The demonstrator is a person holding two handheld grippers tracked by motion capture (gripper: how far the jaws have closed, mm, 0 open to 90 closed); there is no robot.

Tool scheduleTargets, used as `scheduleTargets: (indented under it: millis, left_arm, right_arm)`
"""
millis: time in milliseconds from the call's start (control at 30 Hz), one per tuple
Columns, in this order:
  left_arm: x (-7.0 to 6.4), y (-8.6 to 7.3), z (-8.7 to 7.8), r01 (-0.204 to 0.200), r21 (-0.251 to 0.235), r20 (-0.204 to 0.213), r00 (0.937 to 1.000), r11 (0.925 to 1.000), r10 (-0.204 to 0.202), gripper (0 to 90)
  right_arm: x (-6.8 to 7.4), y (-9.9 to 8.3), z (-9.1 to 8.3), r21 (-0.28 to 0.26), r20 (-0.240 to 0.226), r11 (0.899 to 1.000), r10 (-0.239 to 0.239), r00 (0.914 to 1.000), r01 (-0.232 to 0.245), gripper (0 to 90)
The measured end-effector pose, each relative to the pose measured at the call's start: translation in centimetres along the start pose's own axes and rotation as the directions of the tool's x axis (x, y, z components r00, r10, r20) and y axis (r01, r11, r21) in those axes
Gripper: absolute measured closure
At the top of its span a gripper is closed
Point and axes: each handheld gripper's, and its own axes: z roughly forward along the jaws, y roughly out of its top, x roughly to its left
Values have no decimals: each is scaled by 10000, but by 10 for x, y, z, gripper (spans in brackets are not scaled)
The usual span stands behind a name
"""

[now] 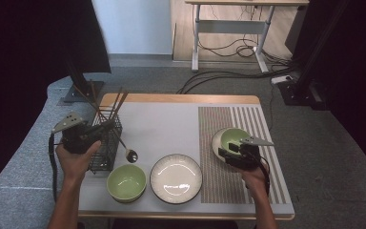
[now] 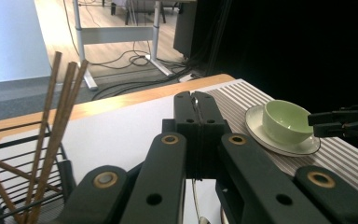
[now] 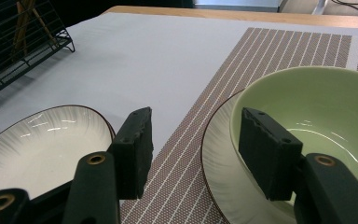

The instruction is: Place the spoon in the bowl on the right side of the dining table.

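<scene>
Right claw (image 1: 229, 153) stood wide, its jaws parted at the near rim of a green bowl (image 1: 233, 139) that sat on a white saucer plate (image 1: 217, 143) on the striped placemat (image 1: 219, 181), right side of the surface (image 1: 171, 124). In the right gripper view, one jaw was against or just beside the bowl's outer wall (image 3: 307, 107) and the other hung over the mat; contact could not be confirmed. Judgement: this setting looked placed or nearly so, with the claw either letting go or about to grasp.

Left claw (image 1: 93, 135) was closed with nothing seen between the jaws; the left gripper view showed the jaw tips (image 2: 196, 105) pressed together. It hovered at the wire caddy (image 1: 106, 148), which held chopsticks (image 1: 106, 107). A spoon (image 1: 129, 153) lay just beside the caddy.

Left to do, as judged: a second green bowl (image 1: 126, 182) and a larger white plate (image 1: 176, 178) sat side by side at the near edge, not stacked, and the cutlery was not laid out.

View differences: the high view gave the whole layout and both hands. The right gripper view gave the jaw gap and the bowl's rim up close. The left gripper view showed the far bowl (image 2: 286, 121) on its saucer, with the other claw's jaws beside it.
</scene>
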Motion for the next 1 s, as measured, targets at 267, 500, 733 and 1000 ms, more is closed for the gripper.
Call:
scheduleTargets:
  millis: [267,500,733,1000]
  left_arm:
    - [-4,0,7,-9,38,121,9999,10000,8,900]
    - [-8,1,11,-69,30,152,9999,10000,69,900]
    - [-11,2,16,-114,139,254,9996,9998,111,900]
    - [-17,2,24,-219,237,372,9991,9995,210,900]
  right_arm:
    - [5,1,0,-34,-74,9999,-97,9999,97,446]
    - [9,1,3,61,-136,9998,-202,9997,203,446]
    - [12,1,4,66,-163,9997,-228,9996,229,447]
    - [16,2,4,60,-220,9994,-340,9992,341,446]
